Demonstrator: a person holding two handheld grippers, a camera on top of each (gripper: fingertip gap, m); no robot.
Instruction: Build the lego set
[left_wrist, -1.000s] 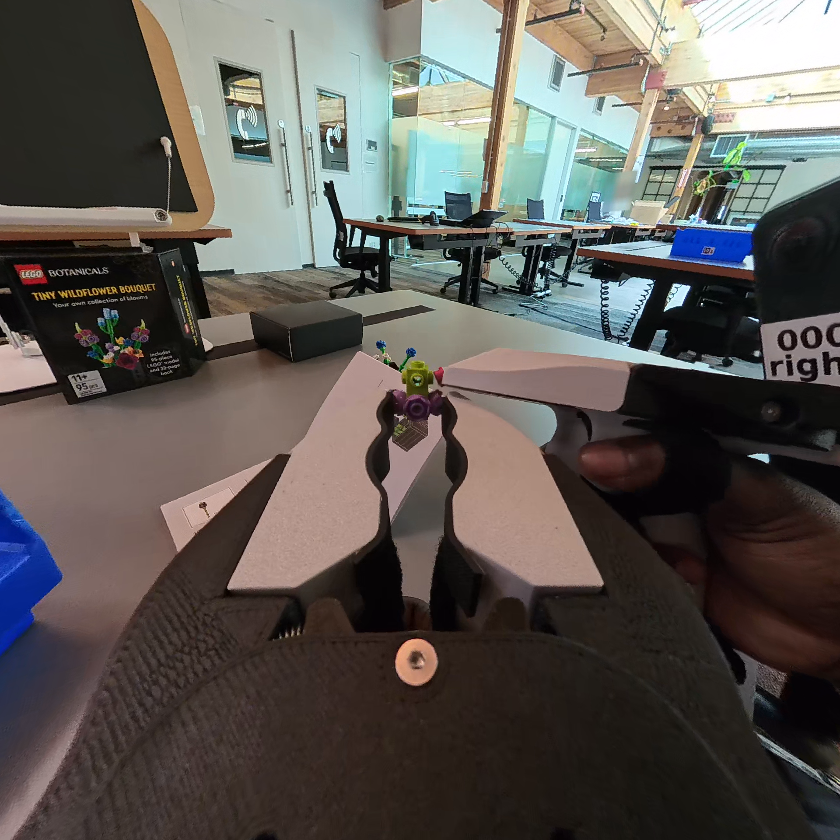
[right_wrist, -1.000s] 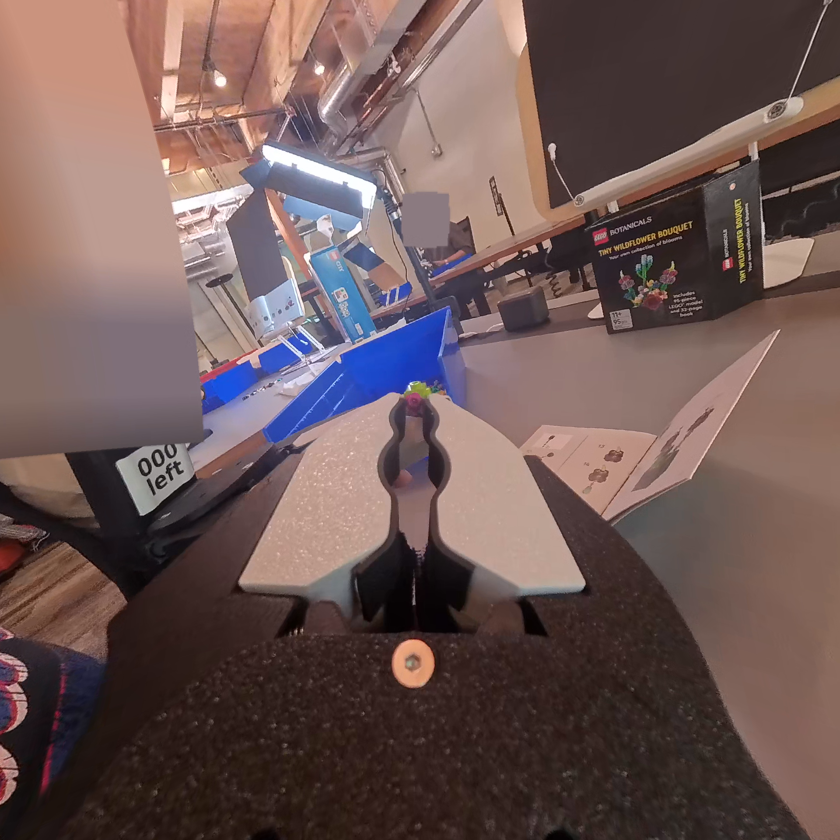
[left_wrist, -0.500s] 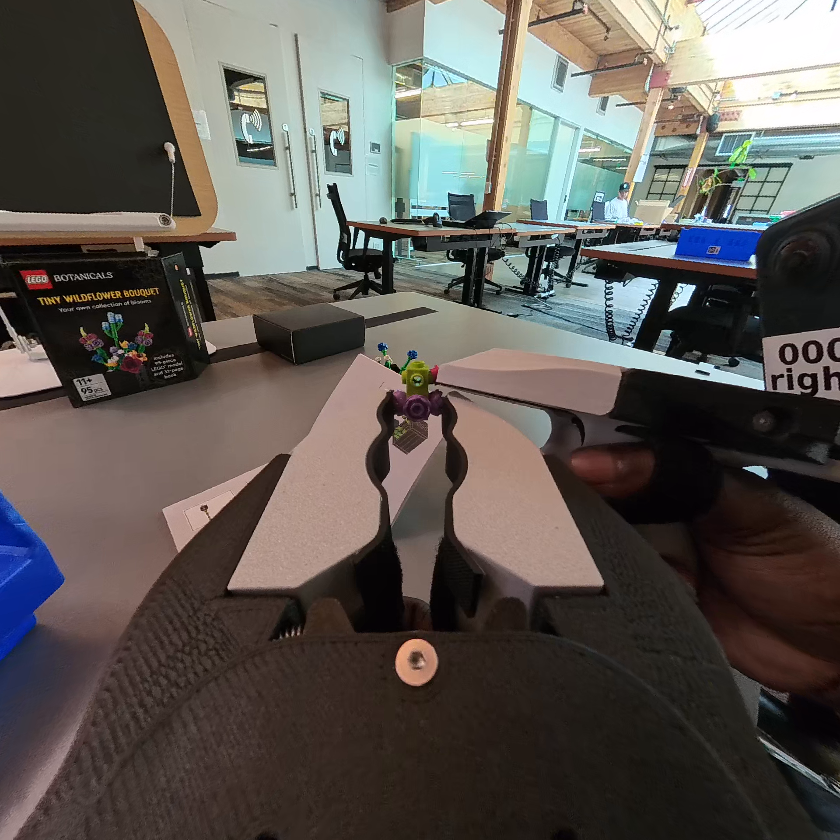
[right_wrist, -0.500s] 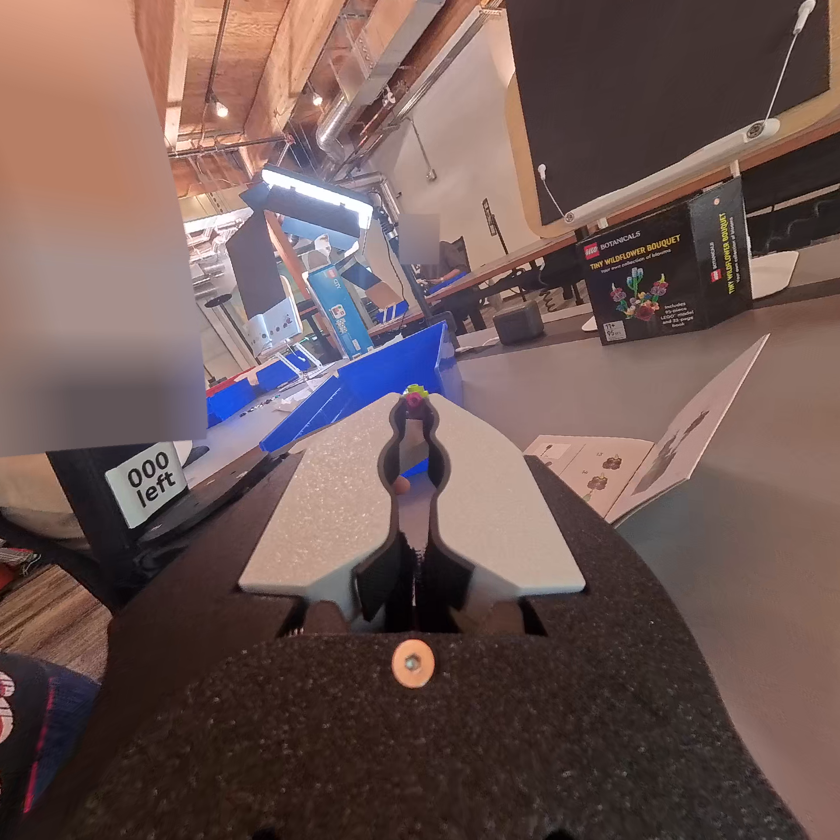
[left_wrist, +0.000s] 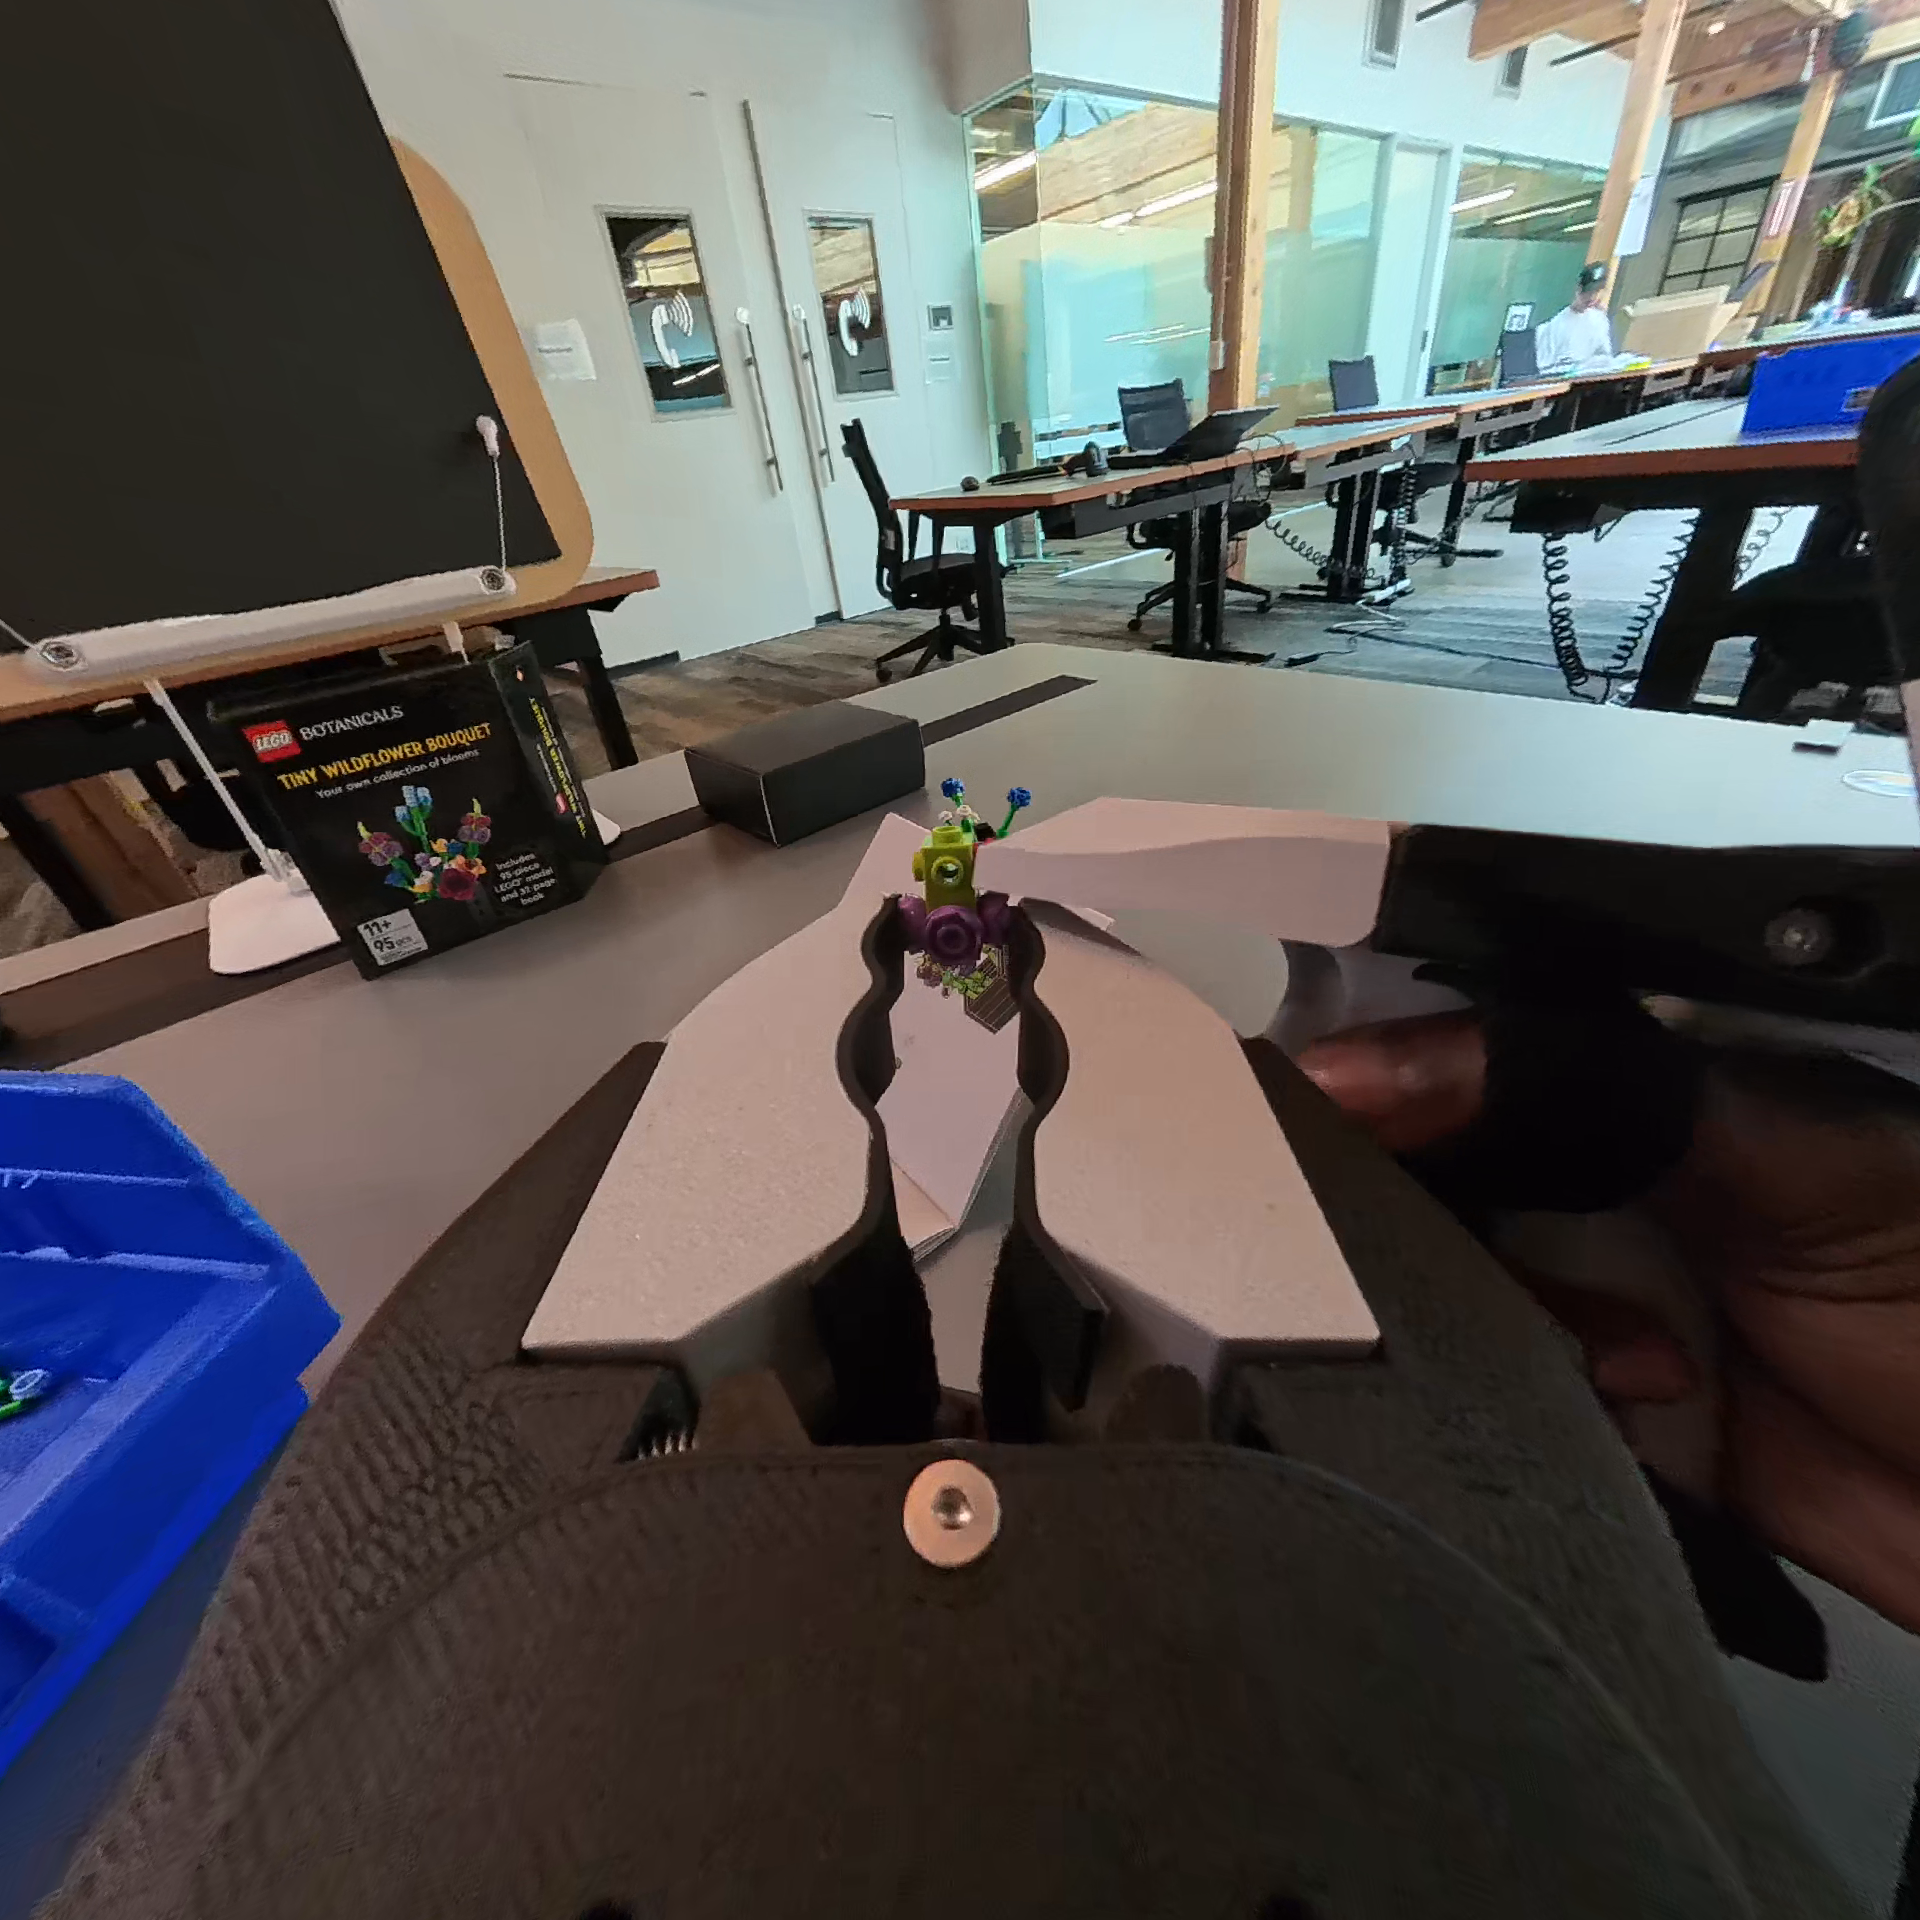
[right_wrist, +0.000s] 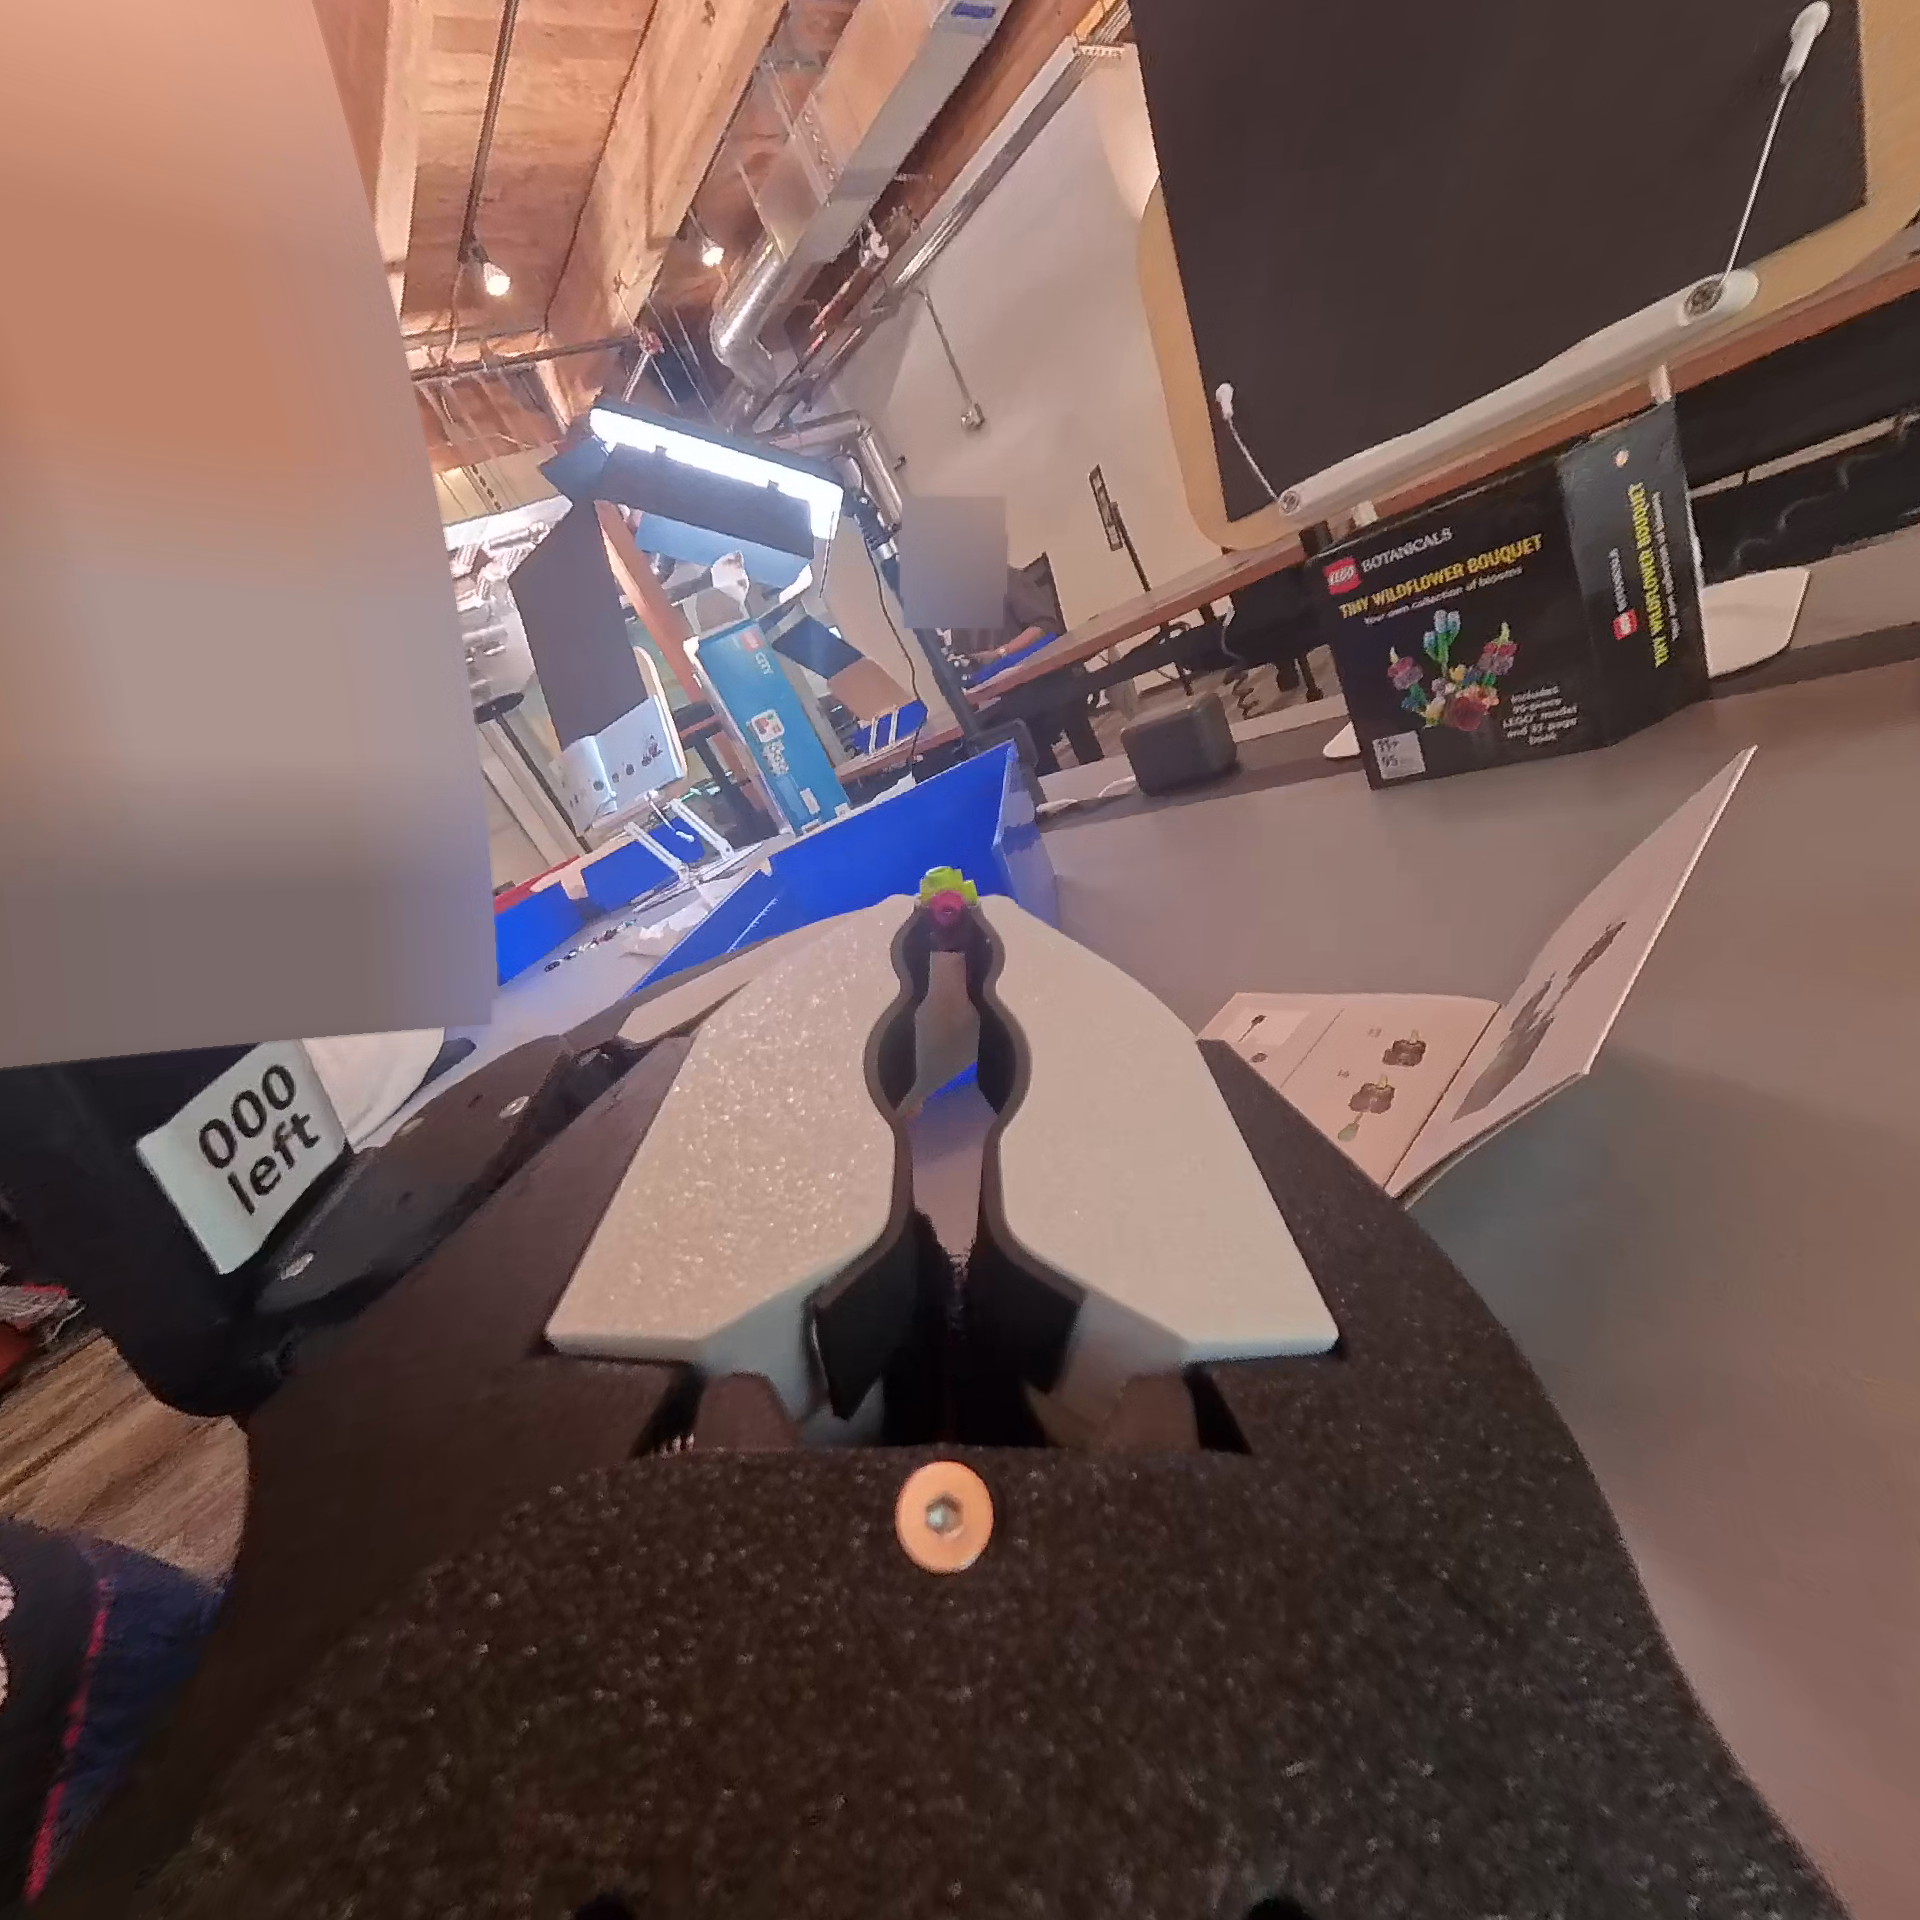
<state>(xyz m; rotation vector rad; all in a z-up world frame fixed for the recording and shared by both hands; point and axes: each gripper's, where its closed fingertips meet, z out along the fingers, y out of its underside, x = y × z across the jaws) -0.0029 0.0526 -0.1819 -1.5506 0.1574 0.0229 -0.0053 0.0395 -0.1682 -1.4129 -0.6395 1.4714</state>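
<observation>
Purple-and-lime flower piece (left_wrist: 948, 914) — both tips

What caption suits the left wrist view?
Left tool grips a purple flower piece; right tool meets the green block above.

**Gripper hardware as seen**

Each gripper (left_wrist: 951, 925) (right_wrist: 943, 920) is built from two pale grey, wavy-edged fingers (left_wrist: 748, 1164) set in a black, rough-textured housing. A single silver screw (left_wrist: 951, 1524) is seated at the centre of each housing. A white tag (right_wrist: 255, 1143) is fixed to the left unit. A black fingerless glove (left_wrist: 1569, 1101) is worn.
</observation>
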